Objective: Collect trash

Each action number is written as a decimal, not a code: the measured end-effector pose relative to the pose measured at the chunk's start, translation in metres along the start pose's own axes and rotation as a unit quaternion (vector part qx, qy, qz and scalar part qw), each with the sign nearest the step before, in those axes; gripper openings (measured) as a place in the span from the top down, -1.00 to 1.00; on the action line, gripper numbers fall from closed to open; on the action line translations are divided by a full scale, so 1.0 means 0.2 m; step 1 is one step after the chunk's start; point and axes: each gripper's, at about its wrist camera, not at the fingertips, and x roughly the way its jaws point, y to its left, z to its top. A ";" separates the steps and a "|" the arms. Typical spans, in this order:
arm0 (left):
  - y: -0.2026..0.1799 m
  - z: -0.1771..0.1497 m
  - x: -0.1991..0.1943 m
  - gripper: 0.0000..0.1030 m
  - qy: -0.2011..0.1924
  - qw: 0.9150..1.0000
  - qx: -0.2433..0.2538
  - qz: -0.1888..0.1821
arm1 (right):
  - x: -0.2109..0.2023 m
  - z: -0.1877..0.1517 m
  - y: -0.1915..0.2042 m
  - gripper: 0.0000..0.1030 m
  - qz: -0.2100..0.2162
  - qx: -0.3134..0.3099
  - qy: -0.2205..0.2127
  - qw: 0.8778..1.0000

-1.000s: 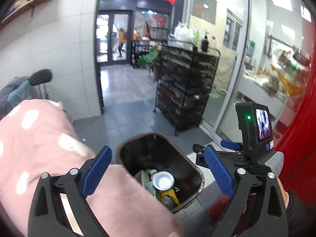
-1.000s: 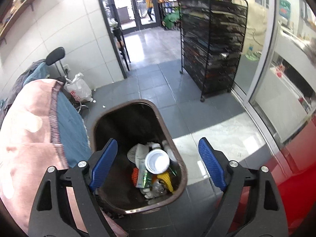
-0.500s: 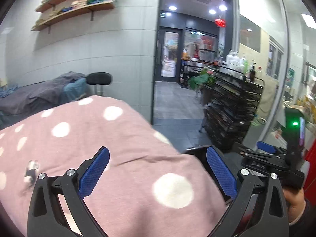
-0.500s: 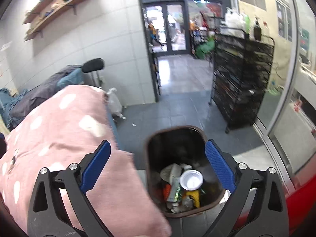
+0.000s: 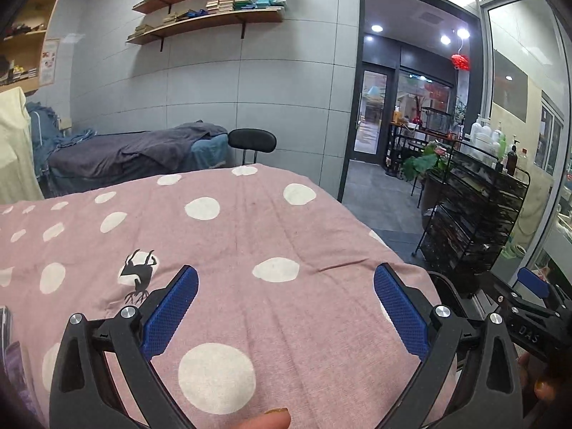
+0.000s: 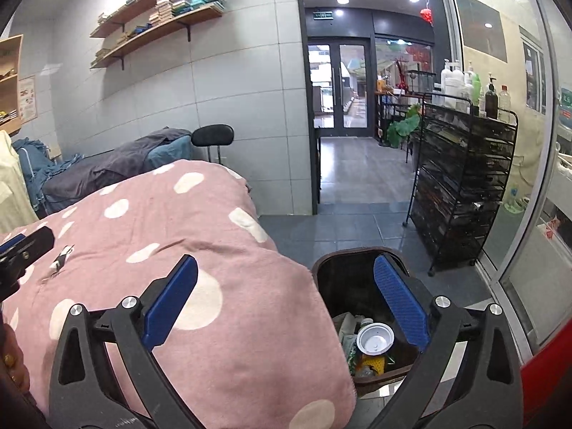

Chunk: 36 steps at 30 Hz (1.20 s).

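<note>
Trash (image 6: 371, 339) sitting in the dark bin (image 6: 323, 264) at lower right of the right wrist view, white cup lid on top, just beside the pink polka-dot blanket (image 6: 200, 236). Right gripper (image 6: 286, 307) with jaws spread wide, just been opening, pinching nothing, blanket and bin below. Left gripper (image 5: 286, 307) also spread and empty over the blanket. Black rack (image 6: 464, 193) at right, wall shelves (image 5: 207, 18) upper left.

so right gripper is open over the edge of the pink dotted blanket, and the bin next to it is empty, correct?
Not empty. The right wrist view shows the bin holding trash, including a white cup lid. The rest stands: the right gripper is open over the pink dotted blanket.
</note>
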 end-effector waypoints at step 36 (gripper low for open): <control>-0.02 -0.05 -0.12 -0.88 -0.029 1.000 0.002 0.009 | -0.16 -0.05 0.01 -0.89 0.006 0.013 -0.026 1.000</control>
